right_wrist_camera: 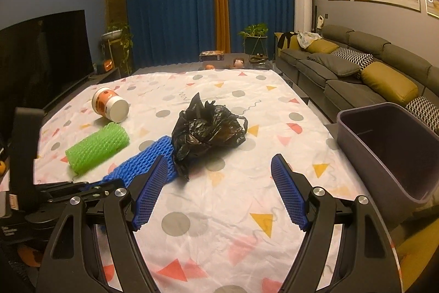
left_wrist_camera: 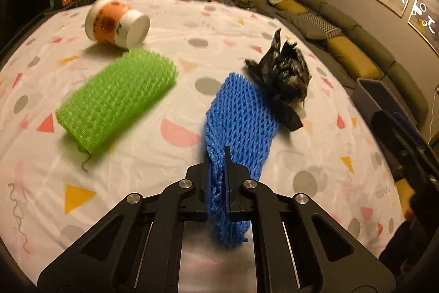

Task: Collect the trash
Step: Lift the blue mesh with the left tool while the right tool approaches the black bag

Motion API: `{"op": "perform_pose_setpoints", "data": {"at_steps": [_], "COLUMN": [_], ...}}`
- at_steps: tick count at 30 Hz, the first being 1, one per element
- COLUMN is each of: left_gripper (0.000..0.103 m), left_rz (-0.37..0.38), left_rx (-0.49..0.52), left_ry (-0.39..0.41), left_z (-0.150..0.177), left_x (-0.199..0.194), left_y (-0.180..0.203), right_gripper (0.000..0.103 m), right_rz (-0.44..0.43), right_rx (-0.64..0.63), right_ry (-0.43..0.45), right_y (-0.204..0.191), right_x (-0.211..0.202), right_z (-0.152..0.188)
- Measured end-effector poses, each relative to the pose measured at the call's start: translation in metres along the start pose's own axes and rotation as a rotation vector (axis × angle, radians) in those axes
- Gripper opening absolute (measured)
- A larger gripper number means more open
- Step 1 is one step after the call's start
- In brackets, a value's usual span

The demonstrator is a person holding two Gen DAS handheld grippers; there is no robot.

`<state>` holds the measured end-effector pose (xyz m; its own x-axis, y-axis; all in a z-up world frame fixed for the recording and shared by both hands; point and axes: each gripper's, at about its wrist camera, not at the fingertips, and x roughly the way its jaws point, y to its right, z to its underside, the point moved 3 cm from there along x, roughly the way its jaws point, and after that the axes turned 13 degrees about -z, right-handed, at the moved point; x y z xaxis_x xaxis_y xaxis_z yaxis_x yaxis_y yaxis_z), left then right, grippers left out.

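My left gripper [left_wrist_camera: 218,153] is shut on the near end of a blue foam net sleeve [left_wrist_camera: 241,111], which lies on the patterned cloth with its far end against a crumpled black plastic bag [left_wrist_camera: 285,73]. A green foam net sleeve [left_wrist_camera: 118,98] and a tipped orange-and-white cup [left_wrist_camera: 116,22] lie to the left. In the right wrist view my right gripper [right_wrist_camera: 219,164] stands open over the cloth, just short of the black bag [right_wrist_camera: 205,128], nothing between its blue pads [right_wrist_camera: 288,191]. The blue sleeve [right_wrist_camera: 148,158], green sleeve [right_wrist_camera: 97,146] and cup [right_wrist_camera: 111,103] show to its left.
A grey-purple bin [right_wrist_camera: 389,150] stands off the table's right edge. A grey sofa [right_wrist_camera: 343,67] with cushions runs along the right wall. A dark TV screen [right_wrist_camera: 44,59] stands at the left, plants and blue curtains behind the table's far edge.
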<state>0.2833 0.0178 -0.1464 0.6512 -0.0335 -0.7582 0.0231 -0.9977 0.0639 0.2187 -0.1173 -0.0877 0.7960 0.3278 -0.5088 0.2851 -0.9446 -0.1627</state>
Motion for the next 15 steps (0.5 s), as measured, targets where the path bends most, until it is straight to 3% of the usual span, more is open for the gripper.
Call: {"op": "perform_pose_setpoints", "data": {"at_steps": [8, 15], "left_gripper": [0.006, 0.006], "left_rz": [0.067, 0.054], "left_rx": [-0.093, -0.155], "left_ry": [0.135, 0.141], "left_z": [-0.014, -0.02], "left_x": [-0.037, -0.037], "left_y": [-0.019, -0.036], "right_gripper": [0.076, 0.076], "right_rz": [-0.009, -0.042], "right_rx": [0.008, 0.023], "right_ry": [-0.026, -0.067], "right_y": [-0.004, -0.014], "right_x": [0.022, 0.056], "right_z": [-0.004, -0.008]}}
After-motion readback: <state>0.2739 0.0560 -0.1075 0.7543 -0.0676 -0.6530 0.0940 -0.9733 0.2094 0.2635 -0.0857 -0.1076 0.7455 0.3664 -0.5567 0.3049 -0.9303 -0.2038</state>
